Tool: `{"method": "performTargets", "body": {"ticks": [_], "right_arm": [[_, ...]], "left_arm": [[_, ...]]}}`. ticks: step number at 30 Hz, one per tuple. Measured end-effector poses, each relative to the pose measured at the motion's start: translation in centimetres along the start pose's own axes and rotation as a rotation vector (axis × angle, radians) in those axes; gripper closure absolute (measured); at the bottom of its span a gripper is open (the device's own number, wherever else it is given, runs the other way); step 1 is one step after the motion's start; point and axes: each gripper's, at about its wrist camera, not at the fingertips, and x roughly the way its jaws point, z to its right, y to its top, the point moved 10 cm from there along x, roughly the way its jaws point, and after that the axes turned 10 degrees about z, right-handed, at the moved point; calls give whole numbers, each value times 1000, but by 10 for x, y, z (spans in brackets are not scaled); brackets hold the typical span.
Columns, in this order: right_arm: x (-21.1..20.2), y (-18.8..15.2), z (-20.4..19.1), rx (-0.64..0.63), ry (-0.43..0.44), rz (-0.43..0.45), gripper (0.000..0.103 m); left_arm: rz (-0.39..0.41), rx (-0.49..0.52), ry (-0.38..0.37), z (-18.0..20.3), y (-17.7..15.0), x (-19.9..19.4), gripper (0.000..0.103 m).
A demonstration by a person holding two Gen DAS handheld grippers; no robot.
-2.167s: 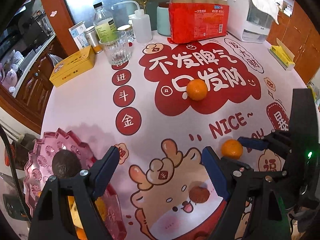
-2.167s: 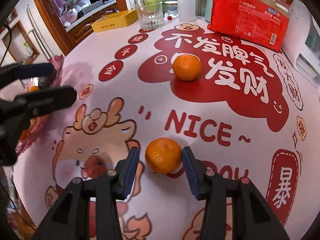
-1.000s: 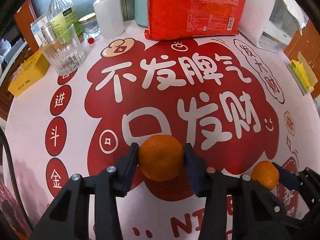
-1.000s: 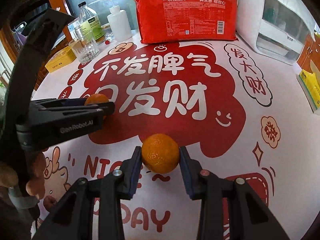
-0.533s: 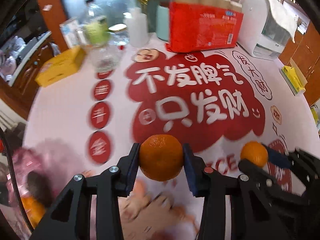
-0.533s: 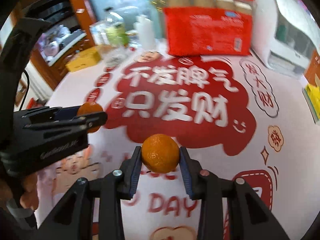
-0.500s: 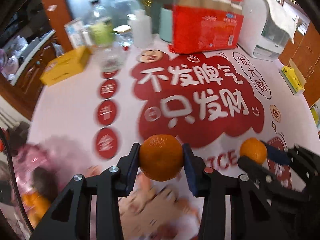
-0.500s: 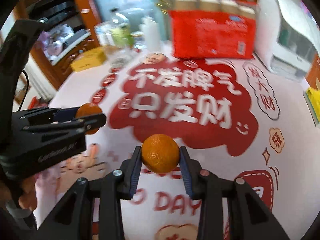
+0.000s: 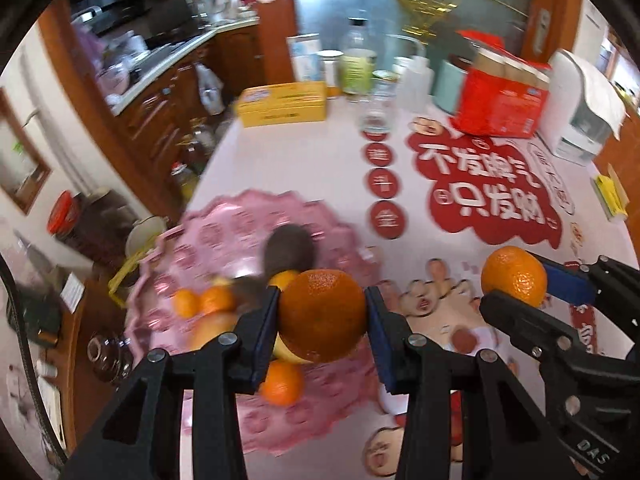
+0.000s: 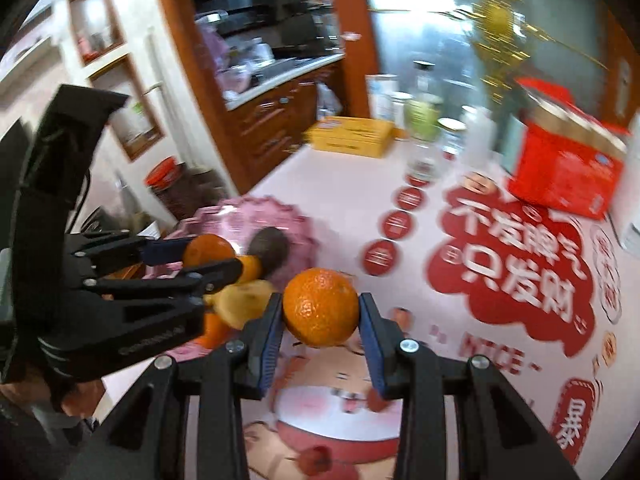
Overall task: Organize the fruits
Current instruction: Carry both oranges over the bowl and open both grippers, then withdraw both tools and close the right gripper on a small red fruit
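Note:
My left gripper point(image 9: 322, 320) is shut on an orange point(image 9: 322, 315) and holds it above the pink scalloped fruit plate point(image 9: 200, 236). The plate holds several small oranges point(image 9: 280, 388), a yellow fruit and a dark round fruit point(image 9: 289, 249). My right gripper point(image 10: 320, 322) is shut on a second orange point(image 10: 320, 306), in the air over the tablecloth just right of the plate point(image 10: 244, 210). In the left wrist view the right gripper point(image 9: 532, 292) and its orange point(image 9: 514, 276) show at the right. In the right wrist view the left gripper point(image 10: 200, 258) shows over the plate.
At the back of the table stand a yellow box point(image 9: 282, 104), a glass point(image 9: 376, 114), a bottle point(image 9: 358, 60), a red pack of paper cups point(image 9: 500, 100) and a white appliance point(image 9: 580, 104). The table's left edge runs just beyond the plate.
Both grippers have swung left with their oranges. The left one has moved from over the red print to above the pink plate; the right one now hangs beside the plate.

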Motion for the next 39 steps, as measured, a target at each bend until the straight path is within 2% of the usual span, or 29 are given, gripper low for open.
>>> {"method": "performTargets", "body": {"ticks": [5, 10, 13, 18, 20, 22, 24, 29, 35, 39], "right_arm": [[27, 0, -46, -57, 29, -30, 66], [65, -10, -63, -64, 8, -85, 66], [84, -15, -67, -52, 0, -113, 66], [105, -20, -71, -62, -23, -146, 64], [110, -21, -73, -69, -22, -153, 64], [114, -23, -76, -78, -12, -166, 64], [114, -23, -79, -87, -9, -167, 62], [106, -13, -82, -87, 21, -124, 52], [92, -6, -79, -115, 13, -96, 51], [78, -4, -73, -121, 16, -82, 51]], "left_arm": [[-44, -47, 64, -55, -25, 8, 62], [-94, -69, 111, -94, -51, 28, 62], [-120, -90, 108, -107, -64, 40, 61], [-119, -89, 107, -116, -69, 49, 59], [-111, -96, 106, -120, -68, 49, 49], [-92, -107, 107, -123, -64, 46, 33], [-77, -113, 104, -125, -60, 43, 25], [-70, -123, 113, -126, -56, 37, 22], [-58, -135, 118, -123, -56, 22, 20], [-43, -151, 124, -117, -56, 10, 16]]}}
